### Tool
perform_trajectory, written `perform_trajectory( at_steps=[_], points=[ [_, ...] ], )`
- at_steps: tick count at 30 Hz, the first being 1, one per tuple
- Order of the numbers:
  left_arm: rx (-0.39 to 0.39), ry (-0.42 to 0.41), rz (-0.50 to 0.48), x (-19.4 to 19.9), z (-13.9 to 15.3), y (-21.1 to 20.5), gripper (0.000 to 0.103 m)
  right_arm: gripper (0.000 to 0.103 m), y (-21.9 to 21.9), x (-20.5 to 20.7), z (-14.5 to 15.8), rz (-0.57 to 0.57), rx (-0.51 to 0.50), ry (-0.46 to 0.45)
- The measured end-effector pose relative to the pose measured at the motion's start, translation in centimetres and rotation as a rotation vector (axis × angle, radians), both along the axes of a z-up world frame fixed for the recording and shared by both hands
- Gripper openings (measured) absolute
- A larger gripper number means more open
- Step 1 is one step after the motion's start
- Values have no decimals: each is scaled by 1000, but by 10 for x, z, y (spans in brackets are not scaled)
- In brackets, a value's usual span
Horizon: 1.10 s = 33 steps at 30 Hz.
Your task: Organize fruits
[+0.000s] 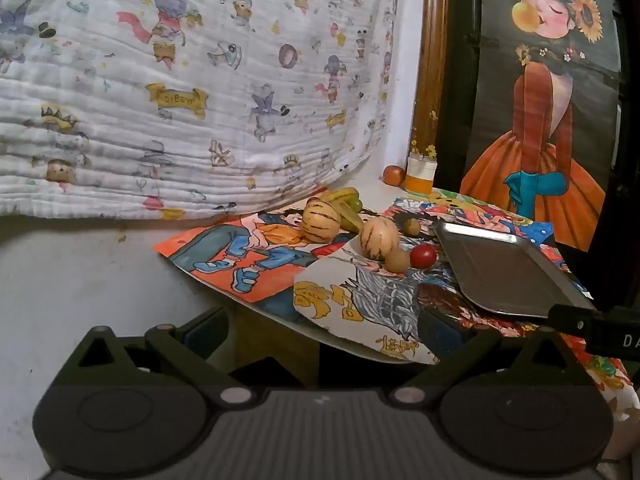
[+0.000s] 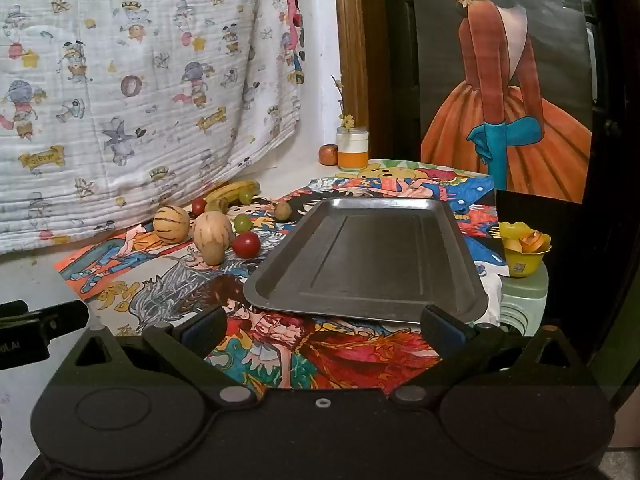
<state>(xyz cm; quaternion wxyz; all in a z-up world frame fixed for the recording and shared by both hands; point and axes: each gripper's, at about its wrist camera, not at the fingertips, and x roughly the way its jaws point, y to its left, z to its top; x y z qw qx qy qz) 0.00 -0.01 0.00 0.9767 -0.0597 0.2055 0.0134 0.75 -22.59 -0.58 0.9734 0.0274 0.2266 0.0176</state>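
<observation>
While both my grippers, left gripper [image 1: 320, 332] and right gripper [image 2: 324, 326], hold fingers wide and empty, the fruits [image 2: 212, 228] lie ahead-left of the empty tray [image 2: 368, 256], nearer my left.

Fruits [image 2: 212, 236] left of tray [image 2: 368, 256]

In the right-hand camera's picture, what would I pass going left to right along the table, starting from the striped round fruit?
Striped round melon → tan egg-shaped fruit → red tomato → metal tray → yellow bowl.
</observation>
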Motion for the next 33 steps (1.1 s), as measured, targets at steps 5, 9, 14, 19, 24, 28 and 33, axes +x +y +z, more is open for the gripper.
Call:
perform_trajectory(
  at_steps=[5, 9, 14, 19, 24, 28, 33],
  points=[
    [5, 0, 1, 0, 0, 0, 103, 103, 0, 0, 0, 0, 2, 1],
    [-5, 2, 1, -1, 0, 2, 103, 103, 0, 0, -1, 0, 3, 1],
    [-1, 6, 0, -1, -5, -2, 103, 103, 0, 0, -1, 0, 5, 3],
    [0, 10, -1, 2, -5, -2, 103, 103, 0, 0, -2, 0, 5, 5],
    [-3, 10, -2, -1, -6, -1, 103, 103, 1, 1, -2, 0, 5, 7],
    [-8, 14, 1, -1, -7, 1, 103, 103, 1, 0, -2, 0, 5, 8],
    [-7, 15, 0, -1, -7, 1, 103, 103, 0, 1, -3, 0, 6, 10]
  ],
)
